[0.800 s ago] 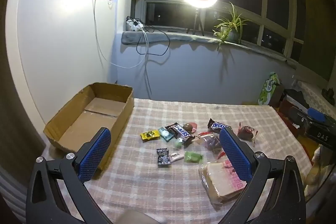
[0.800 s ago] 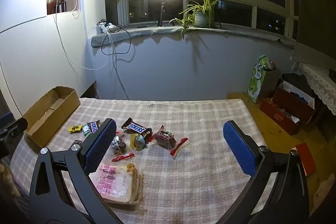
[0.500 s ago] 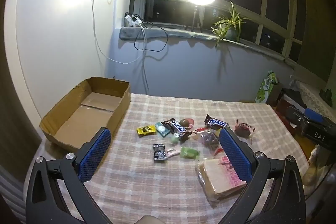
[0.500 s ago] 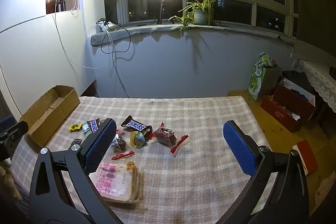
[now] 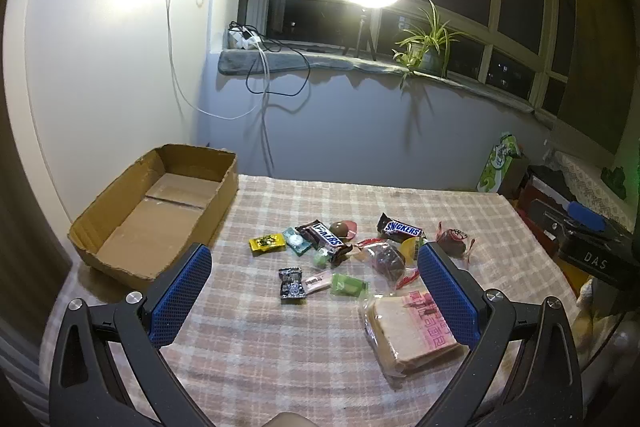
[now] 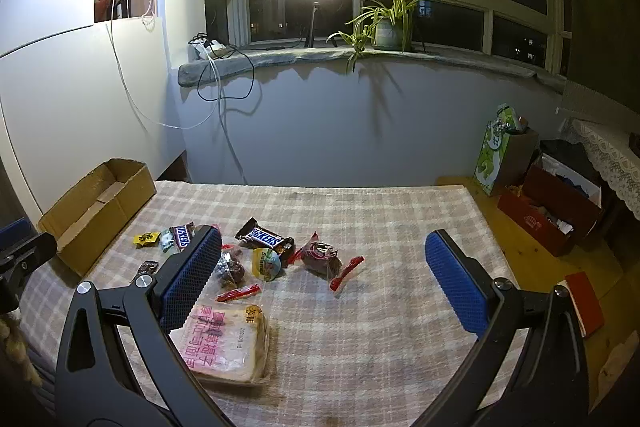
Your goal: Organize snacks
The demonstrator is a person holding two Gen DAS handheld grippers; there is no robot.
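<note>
1. Since the earlier frames my left gripper (image 5: pixel 312 303) has drawn back and tipped a little, so the cardboard box (image 5: pixel 156 215) and the snacks sit higher in its view; my right gripper (image 6: pixel 320 279) has barely shifted.
2. Both sets of jaws stand wide open, holding nothing, above the checked worktop (image 6: pixel 380 327).
3. Snacks lie scattered mid-worktop, well apart from the box at the left edge, which has nothing in it yet: two Snickers bars (image 5: pixel 400 228), a yellow candy (image 5: pixel 267 242), a green packet (image 5: pixel 349 284), a dark wrapped sweet (image 5: pixel 292 285) and a round egg-shaped treat (image 6: pixel 266 264).
4. Nearest me is bagged sliced bread (image 6: pixel 226 343), just beside my right gripper's left jaw.
5. I judge the bread soft and crushable in slippery film: take it across the narrow sides, gently.
6. The bars look light and firm; I would pinch them mid-length.
</note>
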